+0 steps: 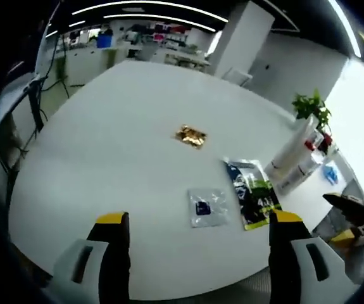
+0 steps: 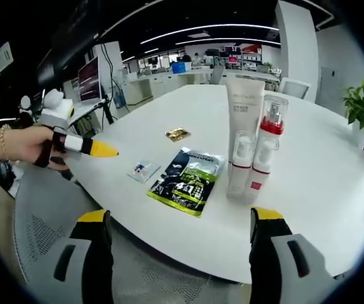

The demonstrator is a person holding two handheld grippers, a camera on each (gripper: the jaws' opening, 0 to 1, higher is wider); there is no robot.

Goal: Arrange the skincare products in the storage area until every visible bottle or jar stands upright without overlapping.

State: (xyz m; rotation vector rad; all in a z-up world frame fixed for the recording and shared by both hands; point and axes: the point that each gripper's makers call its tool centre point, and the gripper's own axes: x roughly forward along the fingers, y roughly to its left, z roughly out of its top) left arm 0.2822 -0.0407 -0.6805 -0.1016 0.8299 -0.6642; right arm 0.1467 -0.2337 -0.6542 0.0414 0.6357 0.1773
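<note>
In the left gripper view, the left tool [image 1: 197,237] stands spread at the bottom of the frame, its 2 yellow-tipped jaws wide apart and holding nothing, above the near edge of the white table [image 1: 106,145]. On the table, from left to right near the centre: 1 gold packet [image 1: 190,135], 1 clear sachet [image 1: 207,207] and 1 dark pouch [image 1: 252,192]. At the right edge of the frame lie the bottles [image 1: 299,158], seen here tilted and partly washed out by glare; their number is hard to tell in this view. The right tool [image 1: 352,218] enters at the lower right.

In the right gripper view, a hand [image 2: 33,144] at the left holds the left tool [image 2: 93,149], yellow tip pointing right over the table edge. Then come the sachet [image 2: 144,170], the gold packet [image 2: 177,133] and the pouch [image 2: 187,180]. Right of centre stand 4 containers upright and close together: 1 tall white tube [image 2: 244,117], 1 red-capped bottle [image 2: 271,130] and 2 small white bottles [image 2: 251,168] in front. The right tool [image 2: 180,237] is spread at the bottom, holding nothing.
</note>
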